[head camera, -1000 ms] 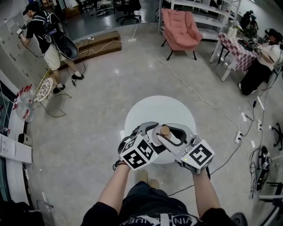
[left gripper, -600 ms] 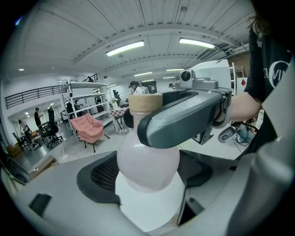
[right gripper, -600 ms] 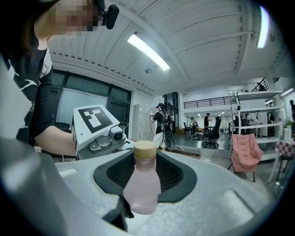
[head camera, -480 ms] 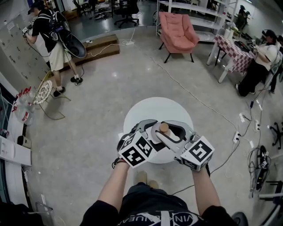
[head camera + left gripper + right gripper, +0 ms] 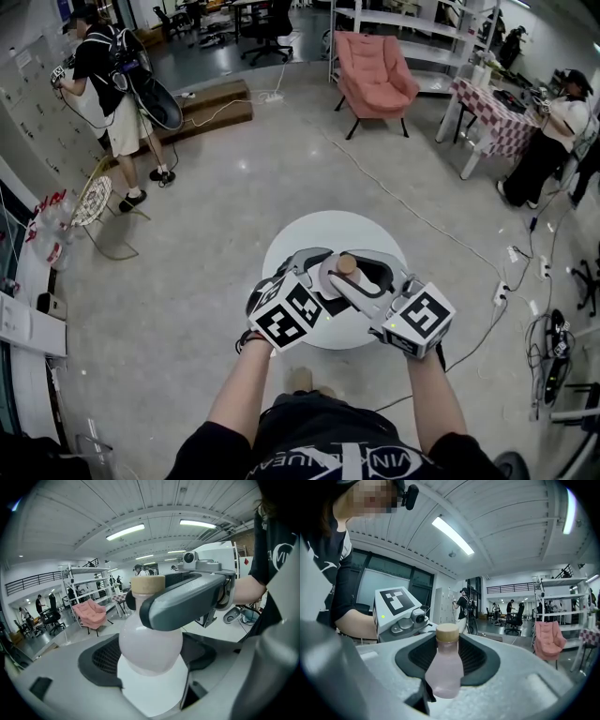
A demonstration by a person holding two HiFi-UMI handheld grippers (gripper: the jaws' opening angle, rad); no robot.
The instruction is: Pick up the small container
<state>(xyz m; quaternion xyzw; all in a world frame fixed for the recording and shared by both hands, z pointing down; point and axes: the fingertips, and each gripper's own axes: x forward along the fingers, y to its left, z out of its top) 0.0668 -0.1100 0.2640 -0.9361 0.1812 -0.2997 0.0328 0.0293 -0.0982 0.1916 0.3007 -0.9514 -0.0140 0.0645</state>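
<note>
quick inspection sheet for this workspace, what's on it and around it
surface: round white table
job's things: small pink bottle with a cork-coloured cap, upright
clutter: nothing seen
grippers: left tongs closed on the bottle's body; right tongs closed at its neck
cables: cables run over the floor to a power strip right of the table
surroundings: pink armchair, shelving, people at the room's edges

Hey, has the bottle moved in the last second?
Yes. In the head view the bottle has shifted a little toward the far edge of the round table, which may also mean it is being lifted.
</note>
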